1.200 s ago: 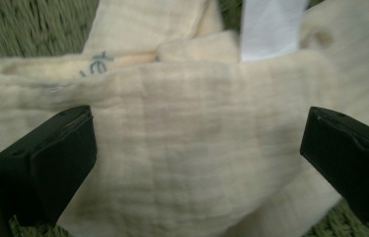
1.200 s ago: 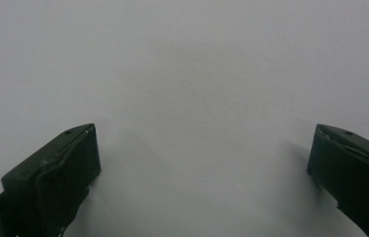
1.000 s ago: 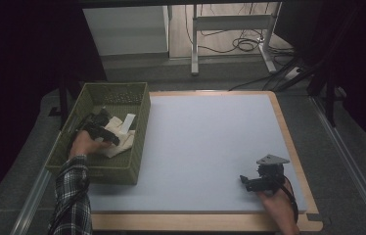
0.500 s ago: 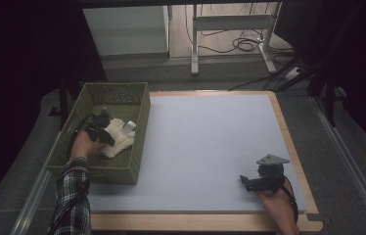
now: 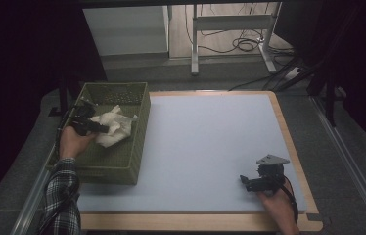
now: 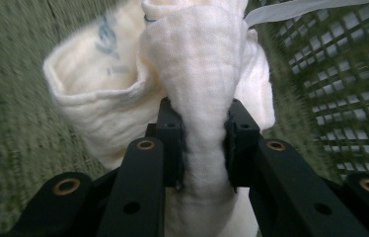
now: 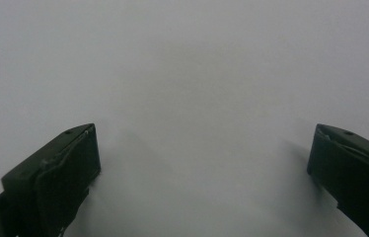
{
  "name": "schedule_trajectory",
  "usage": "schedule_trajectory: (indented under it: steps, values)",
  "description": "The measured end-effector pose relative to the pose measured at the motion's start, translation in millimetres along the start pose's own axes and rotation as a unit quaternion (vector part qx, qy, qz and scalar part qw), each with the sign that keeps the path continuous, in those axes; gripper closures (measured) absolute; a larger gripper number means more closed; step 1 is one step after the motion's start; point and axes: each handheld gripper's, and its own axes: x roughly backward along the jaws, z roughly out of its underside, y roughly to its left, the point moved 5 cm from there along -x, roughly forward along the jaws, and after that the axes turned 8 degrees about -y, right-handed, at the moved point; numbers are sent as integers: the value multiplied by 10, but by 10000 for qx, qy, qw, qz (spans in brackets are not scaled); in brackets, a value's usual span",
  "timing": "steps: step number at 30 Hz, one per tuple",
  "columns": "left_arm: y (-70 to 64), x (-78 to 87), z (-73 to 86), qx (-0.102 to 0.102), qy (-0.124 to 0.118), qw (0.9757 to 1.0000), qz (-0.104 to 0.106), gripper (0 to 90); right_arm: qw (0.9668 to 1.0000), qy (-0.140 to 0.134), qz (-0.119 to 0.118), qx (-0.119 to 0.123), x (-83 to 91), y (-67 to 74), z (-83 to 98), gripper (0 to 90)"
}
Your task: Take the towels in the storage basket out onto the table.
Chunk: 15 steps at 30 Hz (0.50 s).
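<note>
White cloth [image 6: 207, 89] pinched in left tool [image 6: 204, 143], over green basket [image 5: 137, 161], right tool [image 7: 202, 163] wide on table [image 5: 205, 142]

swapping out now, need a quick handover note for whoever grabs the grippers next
Left gripper: jaws have just closed, shut on the white cloth, bunched, over the green basket.
Right gripper: open, empty, resting at the near right of the table mat.
Done: cloth gripped.
Left: probably bring the cloth out of the basket onto the mat.
</note>
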Motion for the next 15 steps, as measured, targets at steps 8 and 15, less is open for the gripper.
schedule_trajectory:
  steps: [8,15]
  values:
    - [-155,329,-161,-213,-347,9992,14,734,10000,1,1,0,1,0,0,0]
    - [-359,571,-326,-405,-701,9967,107,728,10000,-1,1,-1,1,0,0,0]
